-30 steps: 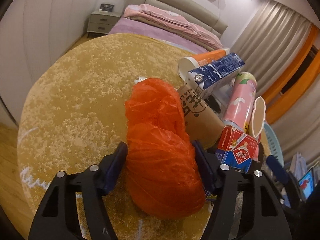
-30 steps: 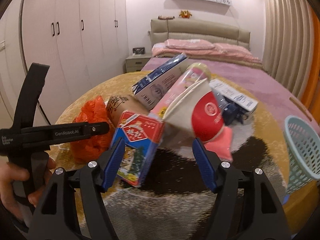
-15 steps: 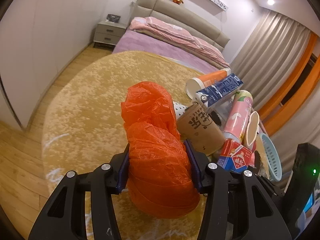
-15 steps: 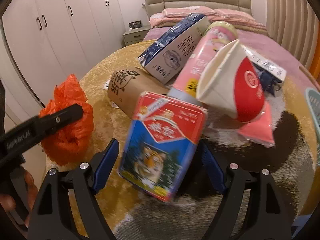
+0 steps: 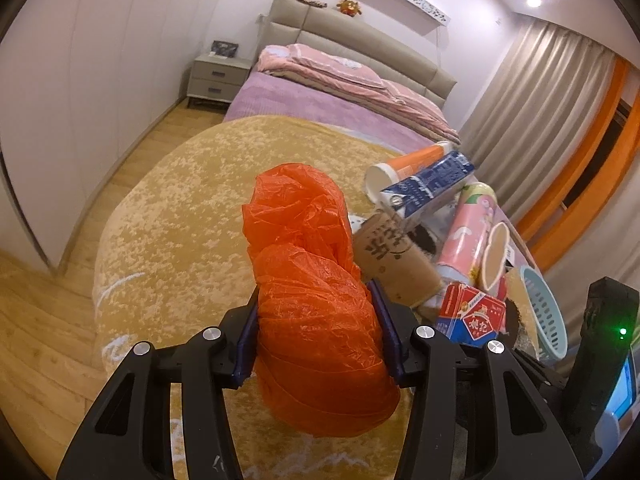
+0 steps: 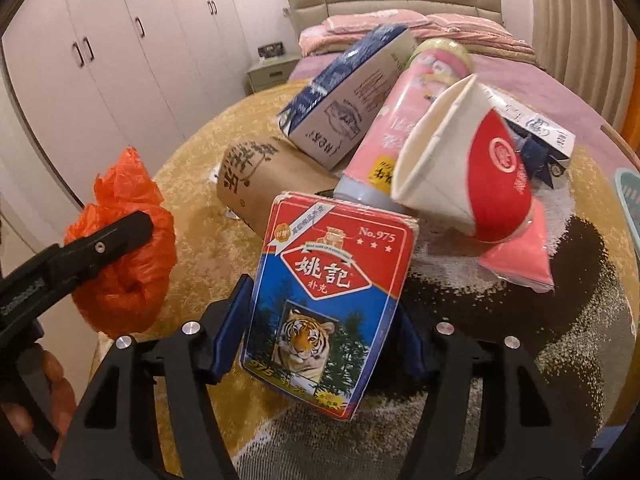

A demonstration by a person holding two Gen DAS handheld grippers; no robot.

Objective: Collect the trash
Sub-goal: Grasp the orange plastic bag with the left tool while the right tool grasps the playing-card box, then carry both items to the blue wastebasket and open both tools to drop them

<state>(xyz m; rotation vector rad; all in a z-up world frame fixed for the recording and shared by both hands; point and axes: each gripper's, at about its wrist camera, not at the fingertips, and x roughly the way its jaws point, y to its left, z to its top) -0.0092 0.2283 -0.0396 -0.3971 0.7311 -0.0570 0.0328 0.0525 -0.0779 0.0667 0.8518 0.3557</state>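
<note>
Both grippers clamp trash: left (image 5: pixel 316 332) orange bag (image 5: pixel 312 280), right (image 6: pixel 320 332) card box (image 6: pixel 324 292)

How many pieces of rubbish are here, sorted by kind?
Plastic bags: 1, orange bag
Boxes: 3, card box, blue carton, small carton
Cups: 3, brown cup, red-white cup, orange cup
Tubes: 1, pink tube
Packets: 1, pink packet
Total: 9

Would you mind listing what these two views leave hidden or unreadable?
- Left wrist view: the orange bag hides the carpet beneath it, so whether it is lifted is unclear.
- Right wrist view: the card box covers the right gripper's pads; contact is unseen.
- Both views: the teal basket is partly cut off; its contents are hidden.
</note>
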